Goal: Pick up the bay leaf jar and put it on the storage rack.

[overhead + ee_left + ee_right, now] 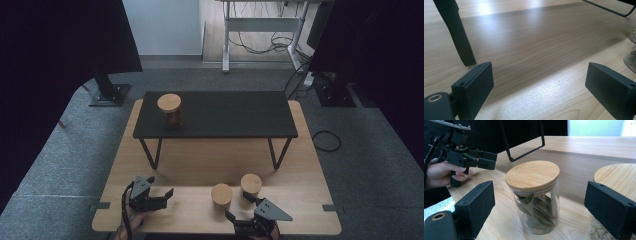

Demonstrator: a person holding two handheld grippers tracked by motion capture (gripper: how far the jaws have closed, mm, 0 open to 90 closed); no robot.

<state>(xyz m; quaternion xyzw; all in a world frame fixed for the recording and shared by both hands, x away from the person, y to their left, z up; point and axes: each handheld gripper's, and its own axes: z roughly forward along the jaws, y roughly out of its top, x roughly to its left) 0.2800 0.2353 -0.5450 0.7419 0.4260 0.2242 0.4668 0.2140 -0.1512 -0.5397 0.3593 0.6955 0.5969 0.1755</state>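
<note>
On wooden table (300, 165), black shelf (225, 112)

3 jars w/ wood lids (169, 110) (221, 194) (251, 184), 2 grippers (170, 193) (240, 207), 1 black shelf (225, 116), 1 wood table (200, 160).

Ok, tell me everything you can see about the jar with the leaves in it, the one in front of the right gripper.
The jar with the leaves is a clear glass cylinder with a flat, round, light wooden lid, closed. Inside lie dry green leaves, filling roughly the lower two thirds. It stands upright on the wooden table, near its front edge, with a second wooden-lidded jar close beside it. The right gripper has its jaws open to either side of the jar; nothing touches it but the table.
</note>
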